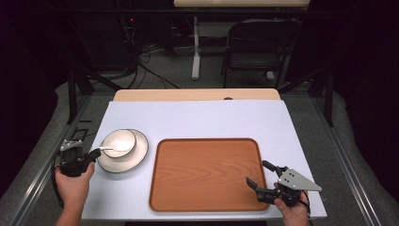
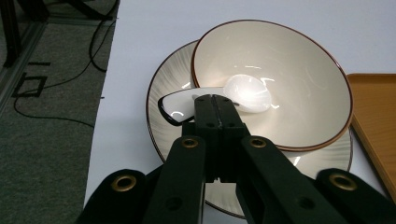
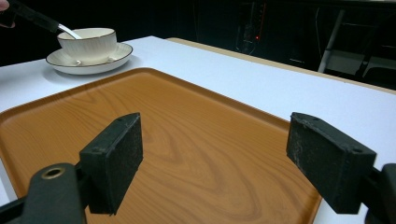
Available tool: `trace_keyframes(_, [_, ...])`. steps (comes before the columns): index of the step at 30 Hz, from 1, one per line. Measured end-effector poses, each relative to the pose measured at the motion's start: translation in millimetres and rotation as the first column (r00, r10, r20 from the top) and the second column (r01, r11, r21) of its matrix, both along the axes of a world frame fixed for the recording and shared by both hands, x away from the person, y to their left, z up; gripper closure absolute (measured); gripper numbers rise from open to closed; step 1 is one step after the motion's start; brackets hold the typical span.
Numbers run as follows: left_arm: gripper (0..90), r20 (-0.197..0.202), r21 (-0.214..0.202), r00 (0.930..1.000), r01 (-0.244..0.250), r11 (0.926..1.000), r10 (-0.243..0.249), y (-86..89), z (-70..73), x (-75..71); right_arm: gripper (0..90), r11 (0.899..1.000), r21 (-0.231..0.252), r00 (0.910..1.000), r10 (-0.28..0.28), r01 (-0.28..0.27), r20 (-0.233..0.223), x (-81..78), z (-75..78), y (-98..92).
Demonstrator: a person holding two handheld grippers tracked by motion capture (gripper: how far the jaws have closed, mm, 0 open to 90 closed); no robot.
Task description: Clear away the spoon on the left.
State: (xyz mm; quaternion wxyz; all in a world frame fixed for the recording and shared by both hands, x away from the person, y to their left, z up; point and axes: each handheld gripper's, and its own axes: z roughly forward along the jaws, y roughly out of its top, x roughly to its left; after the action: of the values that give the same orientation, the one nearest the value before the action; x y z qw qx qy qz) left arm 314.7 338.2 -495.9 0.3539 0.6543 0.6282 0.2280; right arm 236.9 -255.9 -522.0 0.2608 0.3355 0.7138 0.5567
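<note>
A cream bowl [image 1: 119, 142] with a dark rim stands on a matching plate [image 1: 136, 157] at the table's left. A white spoon [image 2: 250, 93] lies with its scoop inside the bowl [image 2: 299, 79] and its handle out over the plate [image 2: 163, 93]. My left gripper [image 1: 96, 153] is shut on that handle, jaws pressed together over it [image 2: 215, 105]. My right gripper [image 1: 259, 175] hovers open over the near right corner of the wooden tray [image 1: 207, 174], nothing between its pads [image 3: 219, 163]. In the right gripper view the spoon [image 3: 69, 31] slants into the bowl [image 3: 91, 44].
The tray [image 3: 187, 130] is bare and fills the middle of the white table top [image 1: 197, 117]. A folding chair [image 1: 259, 47] and a table leg [image 1: 195, 47] stand beyond the far edge. Cables lie on the floor to the left [image 2: 60, 79].
</note>
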Motion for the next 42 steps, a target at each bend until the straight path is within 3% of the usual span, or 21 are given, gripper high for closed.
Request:
trace_keyframes(17, [90.0, 0.005, -0.026, 0.9995, -0.030, 0.9992, 0.030, 1.9, 0.4, 22.7, 18.5, 1.000, -0.003, 1.0000, -0.001, 0.001, 0.003, 0.6, -0.3, -1.1])
trace_keyframes(31, [89.9, -0.003, -0.084, 0.9982, -0.060, 0.9947, 0.060, 3.4, 0.0, 32.4, 18.5, 1.000, -0.001, 1.0000, 0.001, -0.001, 0.002, 0.3, -0.2, -1.4])
trace_keyframes(42, [75.1, 0.015, -0.159, 0.9939, -0.105, 0.9817, 0.109, 9.7, 6.7, 30.7, 18.5, 1.000, 0.001, 1.0000, 0.001, -0.001, 0.000, 0.3, -0.1, -1.0])
